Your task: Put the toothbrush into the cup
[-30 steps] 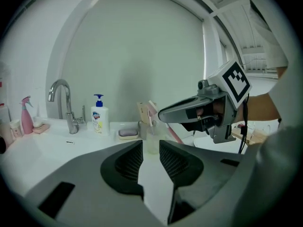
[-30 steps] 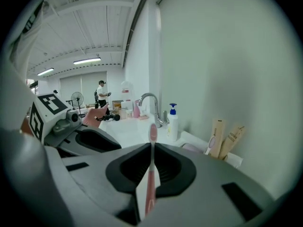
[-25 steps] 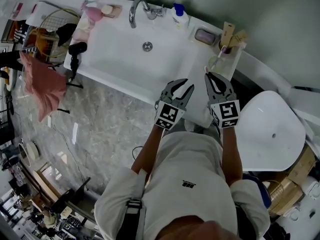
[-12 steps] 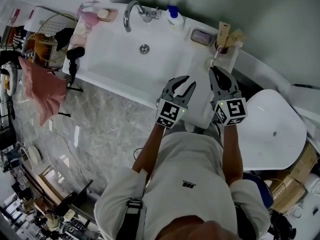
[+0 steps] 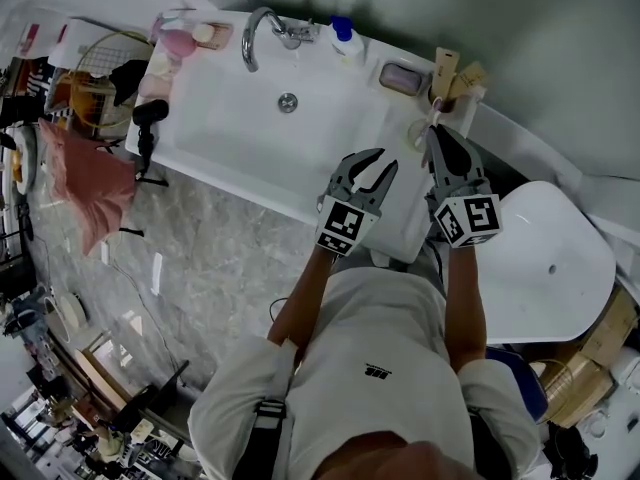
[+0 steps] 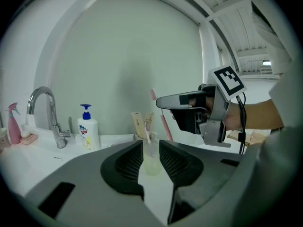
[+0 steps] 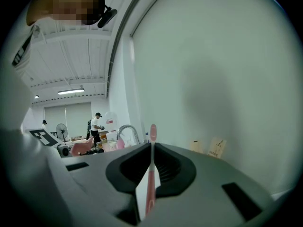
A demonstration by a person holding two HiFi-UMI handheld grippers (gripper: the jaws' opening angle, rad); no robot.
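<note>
**Washbasin counter, head view and both gripper views.** The right gripper is clamping a pink toothbrush between its closed jaws. The handle is running down through the gap, and the brush head is standing up past the jaw tips. The toothbrush is hanging tilted over the rear right part of the white counter, near the cup but outside it. The clear cup is standing on that part of the counter, near a soap dish and some tan packets, and is holding another, paler brush. The left gripper is holding its jaws wide apart and gripping nothing. In the left gripper view the cup is showing through the gap, farther off. The head view is showing that gripper apart from the cup, over the counter nearer the person. A chrome faucet and a pump soap bottle are standing behind the basin. A white toilet is sitting to the right.
</note>
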